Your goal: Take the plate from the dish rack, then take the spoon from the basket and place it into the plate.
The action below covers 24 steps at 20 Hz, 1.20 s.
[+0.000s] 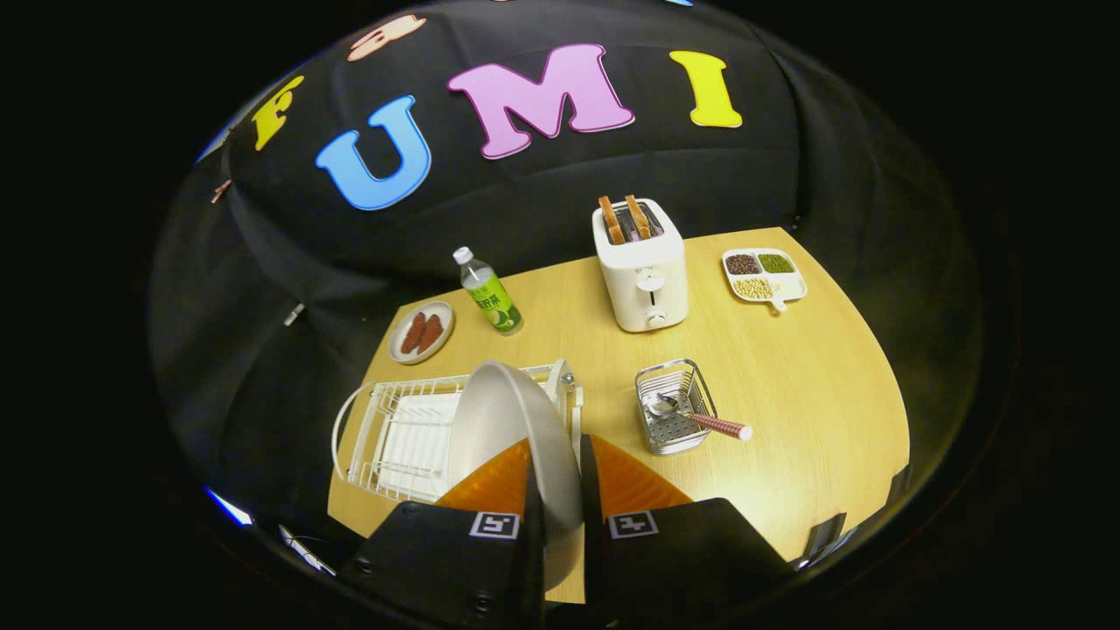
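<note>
Gripper state: the gripper (556, 477) at the lower centre of the frame has its fingers drawn narrow on the rim of the plate (512, 420), one finger on each face, both pressing.
Plate position: lower centre, standing on edge between the fingers and rising just ahead of them; behind it at lower left sits the white wire dish rack (394, 433). Whether the plate's lower edge is clear of the rack slots cannot be told.
Plate handling: judged rigid, smooth, glazed and breakable. An edge grip leaves most of its weight hanging away from the pads, so expect it to pivot or slip if swung quickly. Keep the hold deep on the rim and lay it flat gently.
Spoon position: the spoon (700, 418) lies right of centre in the small metal basket (672, 407), bowl inside, patterned handle slanting out over the basket's right rim.
Spoon handling: judged light, stiff and thin. Best taken across the exposed handle, where the fingers can close without meeting the basket wall.
Setting-down area: bare wooden table (787, 385) lies to the right of the basket.
Task stage: plate removal in hand; spoon untouched.
</note>
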Each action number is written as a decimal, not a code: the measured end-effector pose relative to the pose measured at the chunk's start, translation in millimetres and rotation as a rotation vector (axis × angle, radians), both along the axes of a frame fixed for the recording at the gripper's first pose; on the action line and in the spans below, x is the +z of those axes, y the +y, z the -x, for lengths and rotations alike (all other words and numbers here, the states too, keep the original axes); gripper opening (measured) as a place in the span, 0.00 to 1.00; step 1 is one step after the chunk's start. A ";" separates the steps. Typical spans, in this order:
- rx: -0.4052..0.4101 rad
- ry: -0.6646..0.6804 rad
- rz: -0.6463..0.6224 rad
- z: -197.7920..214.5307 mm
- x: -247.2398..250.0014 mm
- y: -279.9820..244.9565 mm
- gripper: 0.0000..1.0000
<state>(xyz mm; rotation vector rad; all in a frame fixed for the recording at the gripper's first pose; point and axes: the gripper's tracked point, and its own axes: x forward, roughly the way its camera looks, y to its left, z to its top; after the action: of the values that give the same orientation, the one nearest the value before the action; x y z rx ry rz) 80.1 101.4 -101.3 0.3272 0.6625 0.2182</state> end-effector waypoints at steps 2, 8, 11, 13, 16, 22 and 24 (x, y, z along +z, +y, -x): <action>0.045 -0.006 -0.019 30.1 0.2 -17.1 0.22; 0.100 0.088 -0.107 91.1 -25.5 -70.1 0.22; 0.102 0.133 -0.104 97.1 -55.6 -107.3 0.22; 0.113 0.182 -0.098 92.7 -82.3 -127.1 0.22; 0.163 0.218 -0.089 76.8 -116.0 -139.6 0.22; 0.214 0.294 -0.108 37.3 -183.1 -148.0 0.22; 0.248 0.297 -0.128 28.5 -198.5 -142.1 0.22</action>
<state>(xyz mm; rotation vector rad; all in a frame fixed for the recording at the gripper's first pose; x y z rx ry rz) 51.6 -40.7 -299.9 0.4045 0.9860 0.4555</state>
